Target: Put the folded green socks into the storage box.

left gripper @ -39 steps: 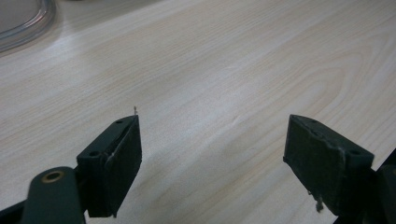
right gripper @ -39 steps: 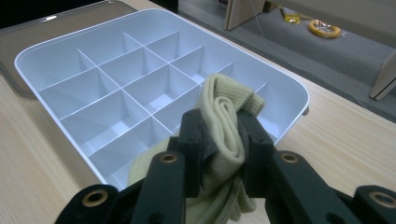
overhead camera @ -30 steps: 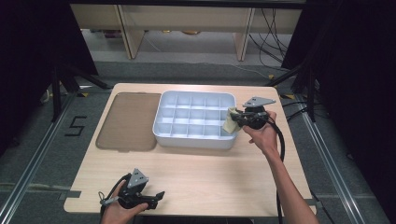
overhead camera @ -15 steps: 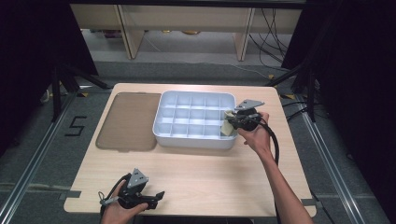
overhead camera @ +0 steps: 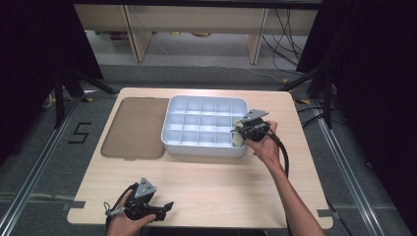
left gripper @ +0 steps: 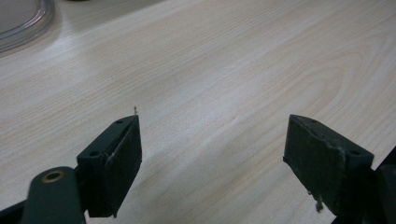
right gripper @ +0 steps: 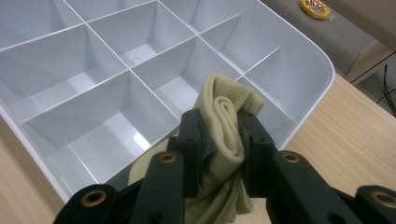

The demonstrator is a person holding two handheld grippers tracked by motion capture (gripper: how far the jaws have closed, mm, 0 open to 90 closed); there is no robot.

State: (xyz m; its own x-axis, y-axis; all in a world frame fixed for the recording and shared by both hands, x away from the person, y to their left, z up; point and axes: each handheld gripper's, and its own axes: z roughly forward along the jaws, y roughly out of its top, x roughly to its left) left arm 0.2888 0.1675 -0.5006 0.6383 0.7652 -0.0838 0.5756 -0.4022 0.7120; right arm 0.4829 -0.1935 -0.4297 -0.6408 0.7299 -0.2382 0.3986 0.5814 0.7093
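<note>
A rolled pale yellow-green cloth (right gripper: 224, 116) is pinched between the jaws of my right gripper (right gripper: 219, 128), which is shut on it. The gripper (overhead camera: 239, 133) hangs low over the near right corner of the white divided tray (overhead camera: 206, 99), above the compartments next to the tray's right wall (right gripper: 306, 60). The compartments I can see hold nothing. My left gripper (overhead camera: 164, 209) rests near the table's front edge, left of centre. Its jaws (left gripper: 212, 140) stand wide open over bare wood with nothing between them.
A translucent brownish lid (overhead camera: 135, 128) lies flat on the table just left of the tray; its rounded corner (left gripper: 23, 21) shows at the top left of the left gripper view. Light wood tabletop (overhead camera: 221, 182) stretches between the tray and the front edge.
The right hand has carried the cloth a little left and down, closer over the tray's near right compartments. The left hand has stayed put.
</note>
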